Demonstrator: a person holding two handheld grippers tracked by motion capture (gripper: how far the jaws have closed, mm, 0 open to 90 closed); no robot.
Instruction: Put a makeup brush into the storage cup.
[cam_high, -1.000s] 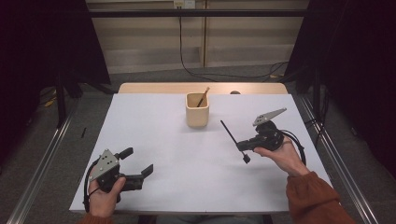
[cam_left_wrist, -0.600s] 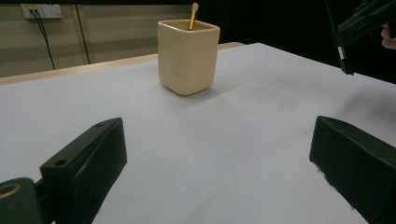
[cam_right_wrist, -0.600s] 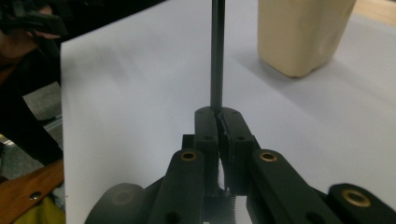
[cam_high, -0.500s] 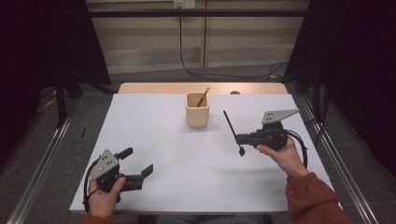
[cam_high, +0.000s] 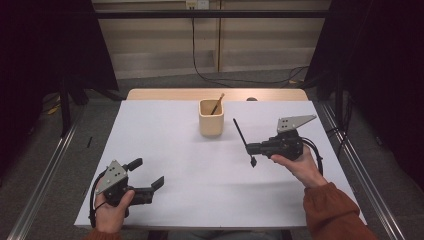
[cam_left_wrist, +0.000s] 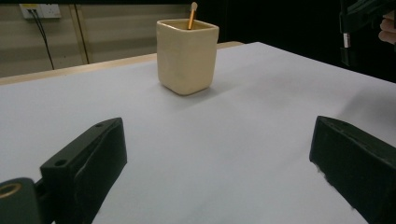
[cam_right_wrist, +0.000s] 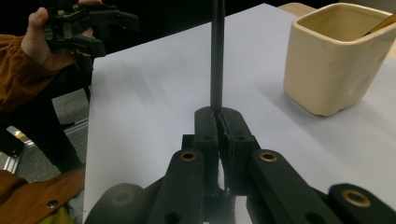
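Black stick (cam_high: 241, 136) now upright, in right tongs (cam_high: 253, 148).

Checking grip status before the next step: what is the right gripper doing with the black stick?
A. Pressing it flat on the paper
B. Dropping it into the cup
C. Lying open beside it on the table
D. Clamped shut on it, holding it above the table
D: the right gripper has its fingers closed on the black stick, which is held off the table, short of the cup.
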